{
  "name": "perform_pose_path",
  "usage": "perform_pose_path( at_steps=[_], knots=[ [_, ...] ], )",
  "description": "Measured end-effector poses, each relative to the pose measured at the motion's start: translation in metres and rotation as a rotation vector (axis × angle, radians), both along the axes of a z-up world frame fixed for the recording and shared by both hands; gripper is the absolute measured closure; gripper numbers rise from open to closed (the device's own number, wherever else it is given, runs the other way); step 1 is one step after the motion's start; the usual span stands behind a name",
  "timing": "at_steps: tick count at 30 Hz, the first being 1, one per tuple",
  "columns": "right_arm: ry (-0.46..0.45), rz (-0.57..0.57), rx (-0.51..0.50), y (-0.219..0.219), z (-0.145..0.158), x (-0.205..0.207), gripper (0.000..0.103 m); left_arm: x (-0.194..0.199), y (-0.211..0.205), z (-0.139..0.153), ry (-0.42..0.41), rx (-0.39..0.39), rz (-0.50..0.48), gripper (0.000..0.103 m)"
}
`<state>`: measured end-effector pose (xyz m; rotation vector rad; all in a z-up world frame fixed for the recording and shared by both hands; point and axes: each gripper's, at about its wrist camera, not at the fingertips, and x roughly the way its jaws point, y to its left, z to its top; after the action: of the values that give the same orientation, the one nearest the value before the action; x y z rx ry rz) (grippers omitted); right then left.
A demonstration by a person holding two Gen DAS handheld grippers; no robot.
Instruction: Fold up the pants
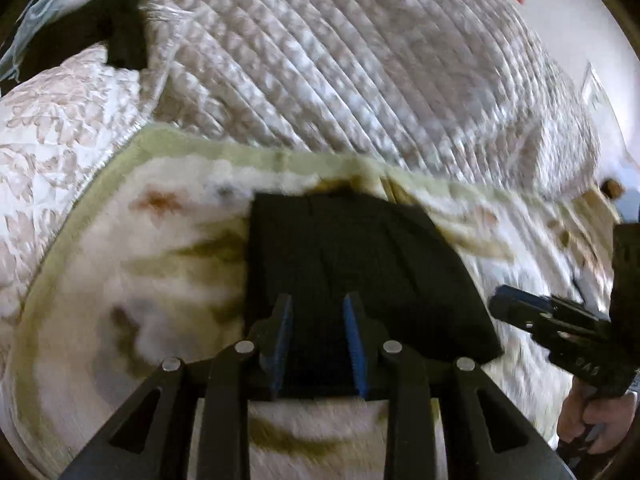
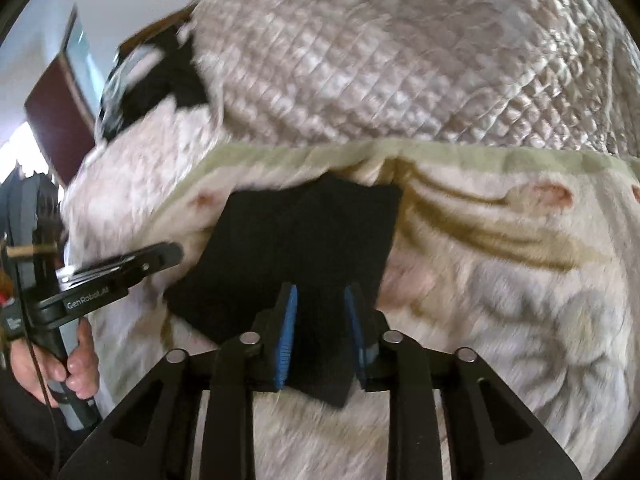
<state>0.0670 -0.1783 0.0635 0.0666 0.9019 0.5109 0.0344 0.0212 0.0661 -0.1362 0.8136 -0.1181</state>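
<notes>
The folded black pants point(image 1: 352, 264) lie on the blanket point(image 1: 120, 264) on the bed, long axis running away from both grippers. Left gripper point(image 1: 318, 304) and right gripper point(image 2: 320, 294) straddle the near edge, fingers narrowly apart, gripping nothing.

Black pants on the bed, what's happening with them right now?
A person holds a gripper in each hand over the black pants, already folded into a compact rectangle on a cream blanket atop the quilted bedspread. The left gripper and right gripper each straddle the bundle's near edge. Whether either is actually pinching the fabric is unclear; the frames are blurred.
</notes>
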Motion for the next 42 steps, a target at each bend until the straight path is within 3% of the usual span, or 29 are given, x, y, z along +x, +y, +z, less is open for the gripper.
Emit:
perform_pose_path(
  at_steps=[2,6,15,20,22,34,42],
  knots=[
    [0.023,0.014,-0.055,0.007,-0.017,-0.005,0.083,-0.002,-0.006,-0.015,0.04,0.04,-0.001,0.074],
    [-0.012,0.017,-0.071,0.006,-0.011,-0.009,0.083,-0.006,-0.01,-0.015,0.023,0.075,-0.003,0.074],
    [-0.07,0.024,-0.084,0.003,0.005,-0.051,0.082,-0.041,-0.025,-0.011,0.021,0.063,0.028,0.072],
    [-0.06,-0.012,-0.07,-0.007,0.006,-0.061,0.063,-0.054,-0.027,-0.013,0.023,0.064,0.048,0.062],
    [-0.058,-0.023,-0.072,-0.01,0.004,-0.062,0.06,-0.056,-0.027,-0.015,0.025,0.072,0.06,0.059],
    [-0.003,-0.025,-0.151,-0.008,-0.028,-0.057,0.06,-0.048,-0.028,-0.041,0.086,0.113,0.079,0.055],
    [-0.018,-0.019,-0.172,-0.006,-0.035,-0.058,0.056,-0.047,-0.035,-0.047,0.079,0.143,0.065,0.043]
  ],
)
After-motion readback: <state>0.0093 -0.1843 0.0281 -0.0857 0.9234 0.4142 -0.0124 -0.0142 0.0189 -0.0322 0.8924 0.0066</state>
